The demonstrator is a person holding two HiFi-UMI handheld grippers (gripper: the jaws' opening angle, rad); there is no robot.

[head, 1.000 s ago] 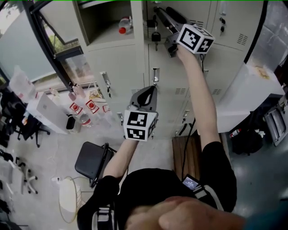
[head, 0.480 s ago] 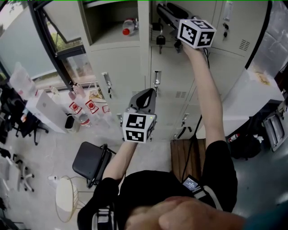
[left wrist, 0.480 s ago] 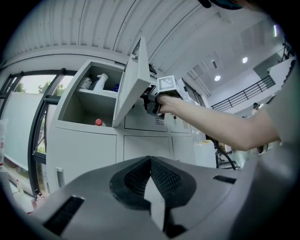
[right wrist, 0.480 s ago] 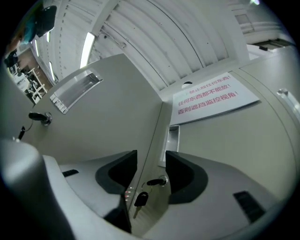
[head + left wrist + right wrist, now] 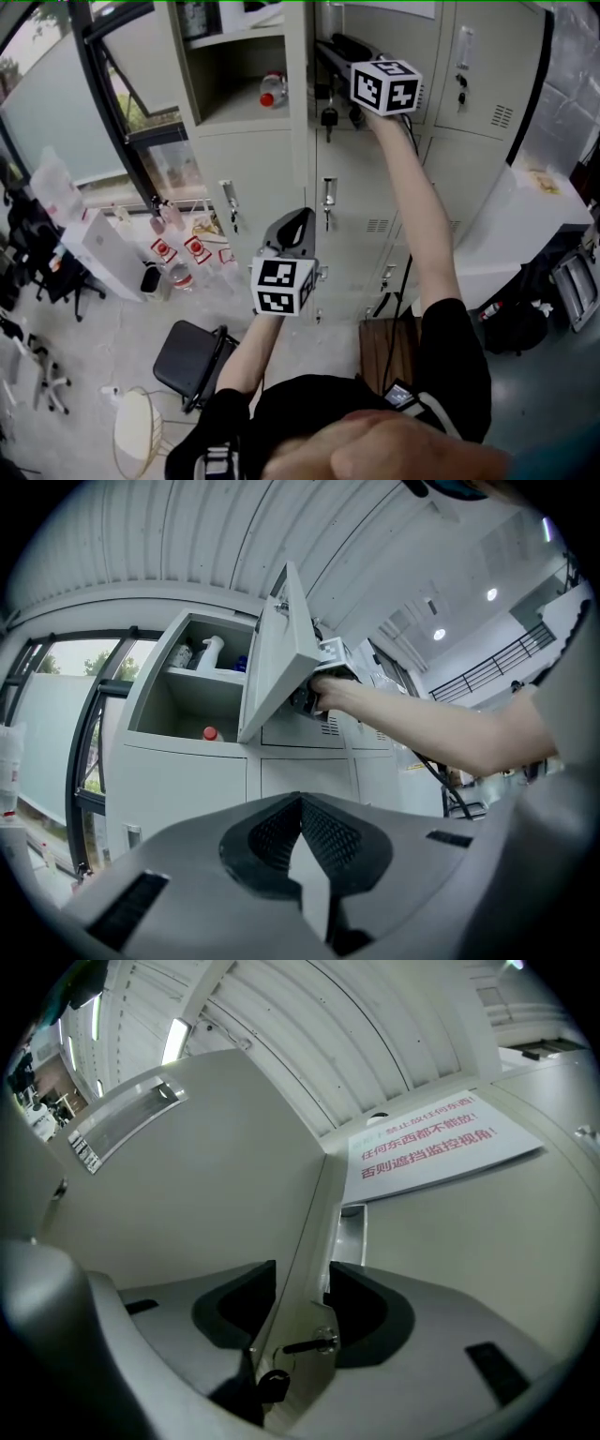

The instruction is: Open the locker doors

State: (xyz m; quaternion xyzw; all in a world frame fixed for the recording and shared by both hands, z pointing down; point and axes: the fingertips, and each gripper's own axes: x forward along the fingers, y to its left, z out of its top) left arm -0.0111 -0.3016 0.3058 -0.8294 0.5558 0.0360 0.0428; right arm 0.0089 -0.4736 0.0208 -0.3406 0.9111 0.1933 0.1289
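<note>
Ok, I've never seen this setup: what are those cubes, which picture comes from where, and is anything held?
No robot here: a person holds a handheld gripper in each hand; the patterned cubes are part of them. The head view looks down from the person's head; the other two cameras ride on the grippers. The right gripper has its fingers closed on the edge of an open locker door, where a key hangs from the lock. The left gripper is shut and empty. The opened locker compartment holds a red-capped bottle.
</note>
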